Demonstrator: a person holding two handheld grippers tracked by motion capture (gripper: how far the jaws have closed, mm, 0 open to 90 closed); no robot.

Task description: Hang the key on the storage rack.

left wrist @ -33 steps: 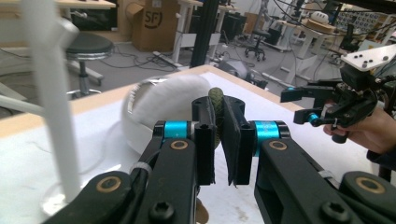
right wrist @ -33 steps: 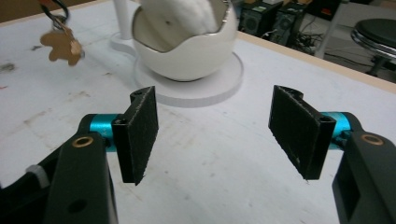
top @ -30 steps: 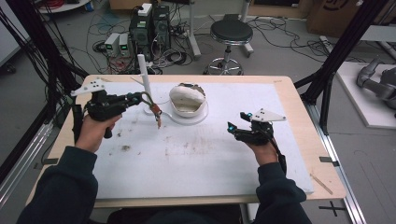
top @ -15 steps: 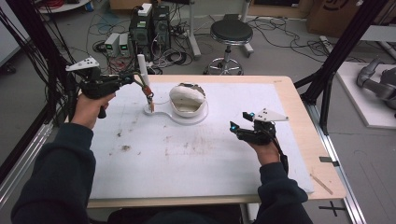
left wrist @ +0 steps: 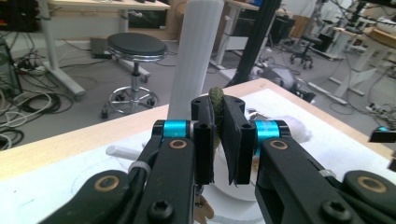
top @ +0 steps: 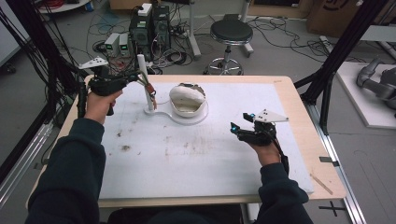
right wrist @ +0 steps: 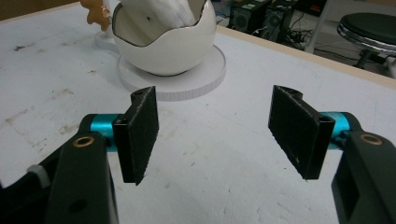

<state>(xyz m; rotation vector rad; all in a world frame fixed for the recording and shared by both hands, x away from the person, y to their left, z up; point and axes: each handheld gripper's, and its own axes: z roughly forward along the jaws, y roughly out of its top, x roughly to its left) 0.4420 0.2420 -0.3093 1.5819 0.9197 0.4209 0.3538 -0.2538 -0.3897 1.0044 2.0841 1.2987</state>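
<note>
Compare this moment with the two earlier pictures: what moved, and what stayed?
The left gripper lifted from the mat toward the white post, carrying the dangling cord it grips up beside it. The right gripper, open, and the egg-shaped bowl stayed put.

We find the scene evenly and brightly lit from overhead, with only soft, faint shadows on the white table cover [top: 187, 158]. The high view is slightly soft and grainy. In the left gripper view the near black jaws are sharp, while the round black stool [left wrist: 136, 46] and background blur slightly. The glossy white egg-shaped bowl [right wrist: 163, 44] shows mild sheen, no harsh glare.
</note>
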